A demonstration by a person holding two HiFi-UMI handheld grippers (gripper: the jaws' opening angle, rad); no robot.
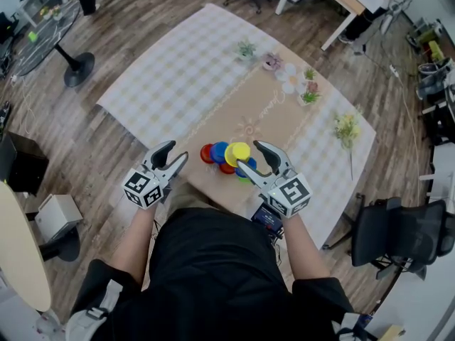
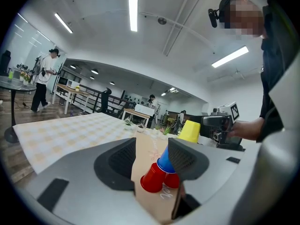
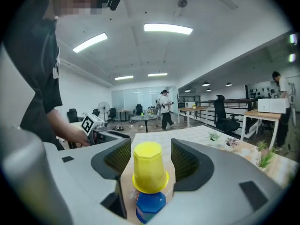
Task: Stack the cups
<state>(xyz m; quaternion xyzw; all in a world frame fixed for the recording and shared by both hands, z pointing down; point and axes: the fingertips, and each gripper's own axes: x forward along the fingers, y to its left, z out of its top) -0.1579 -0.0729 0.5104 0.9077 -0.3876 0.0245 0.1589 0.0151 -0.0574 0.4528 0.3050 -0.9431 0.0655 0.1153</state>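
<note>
An upside-down yellow cup rests on an upside-down blue cup. It stands between the jaws of my right gripper, which is open with a gap on each side. In the head view the yellow cup tops a cluster with a blue cup and red cups near the table's front edge. My left gripper is open and empty, just left of the cluster. Past its jaws lie a red cup and a blue cup.
The table has a checked cloth and a beige runner. Small potted plants and white dishes sit at its far end, with flowers at the right. An office chair stands to the right and a round table to the far left.
</note>
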